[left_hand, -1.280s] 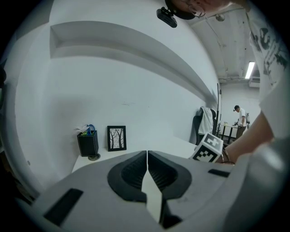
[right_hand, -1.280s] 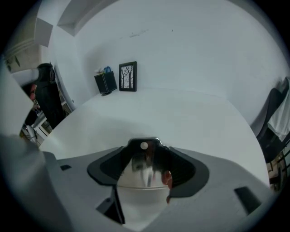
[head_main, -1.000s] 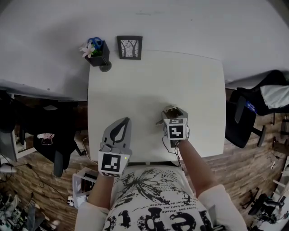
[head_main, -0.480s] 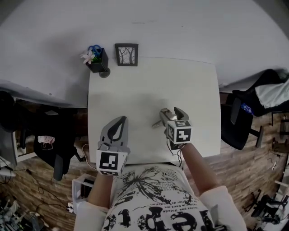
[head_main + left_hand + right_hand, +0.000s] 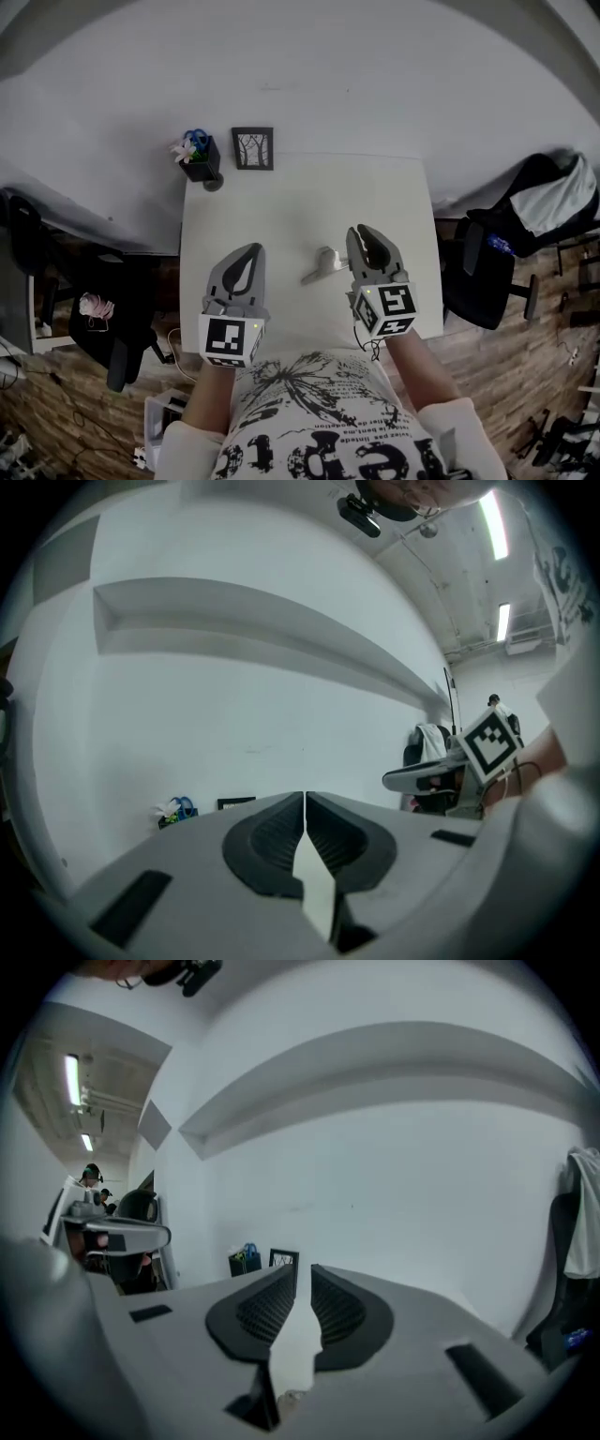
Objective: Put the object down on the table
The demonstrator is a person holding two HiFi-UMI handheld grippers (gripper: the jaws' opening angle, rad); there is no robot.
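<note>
A small pale grey object (image 5: 322, 263) lies on the white table (image 5: 281, 202), free of both grippers. My right gripper (image 5: 366, 234) hovers just right of it, not touching; its jaws are closing, a narrow gap still shows in the right gripper view (image 5: 305, 1274), and nothing is between them. My left gripper (image 5: 247, 255) is over the table's near left part with its jaws pressed together and empty (image 5: 305, 799). The object does not show in either gripper view.
A small framed picture (image 5: 252, 148) and a black pot with a flower and blue scissors (image 5: 197, 156) stand at the table's far left edge. A dark chair with a jacket (image 5: 525, 220) is to the right. Wooden floor and clutter lie left of the table.
The right gripper has let go of the object, drawn back from it and narrowed its jaws. The object now lies alone on the table. The left gripper has barely moved.
</note>
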